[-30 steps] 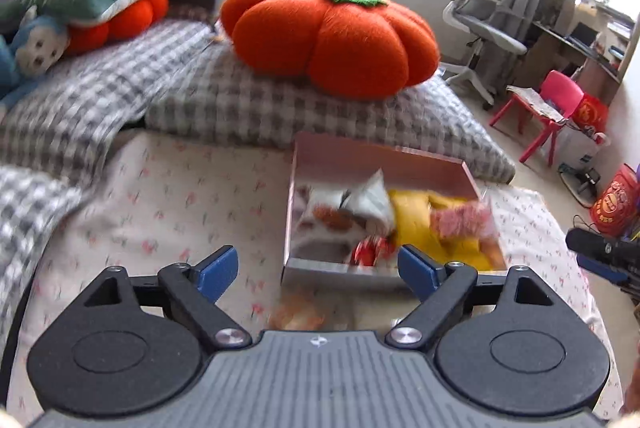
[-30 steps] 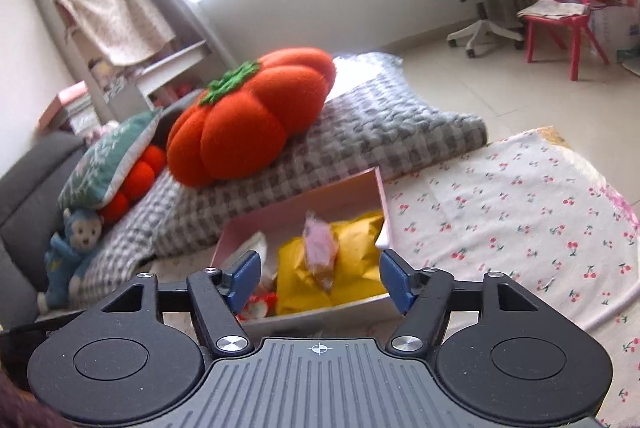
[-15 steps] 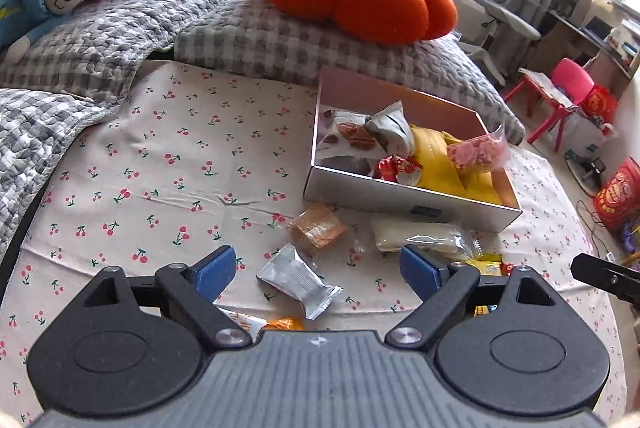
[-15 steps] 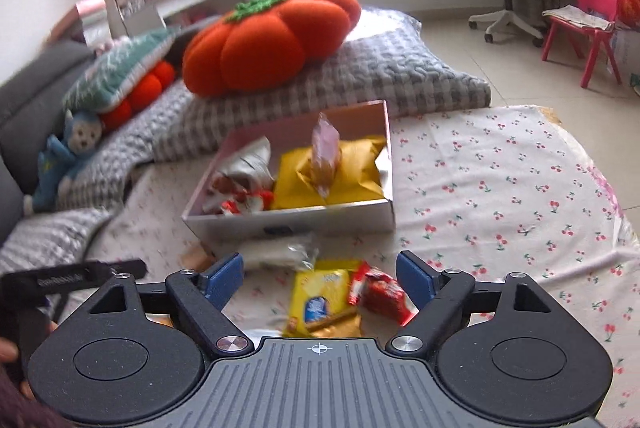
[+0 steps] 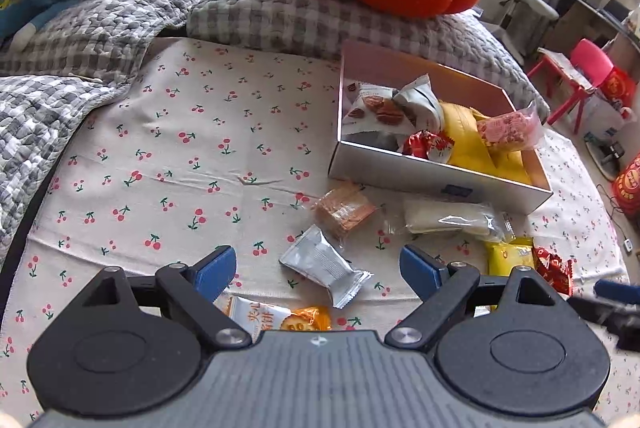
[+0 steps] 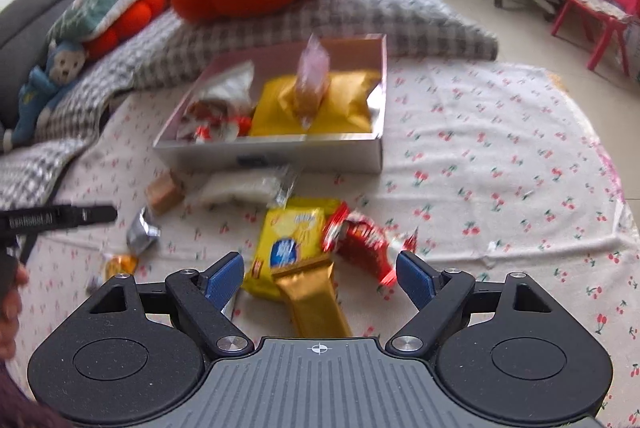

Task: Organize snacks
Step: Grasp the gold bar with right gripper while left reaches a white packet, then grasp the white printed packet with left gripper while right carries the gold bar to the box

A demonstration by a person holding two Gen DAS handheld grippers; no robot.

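Both tools (image 5: 318,266) (image 6: 320,278) have pulled back from the box (image 5: 432,175).

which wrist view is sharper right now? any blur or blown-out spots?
Left wrist view: crisp, the silver packet between the open left claw reads clearly; window at top right is overexposed. Right wrist view: motion-blurred, print on the yellow packet and the box edges smeared; the open right claw itself stays sharp. Fisheye bending at both views' edges.
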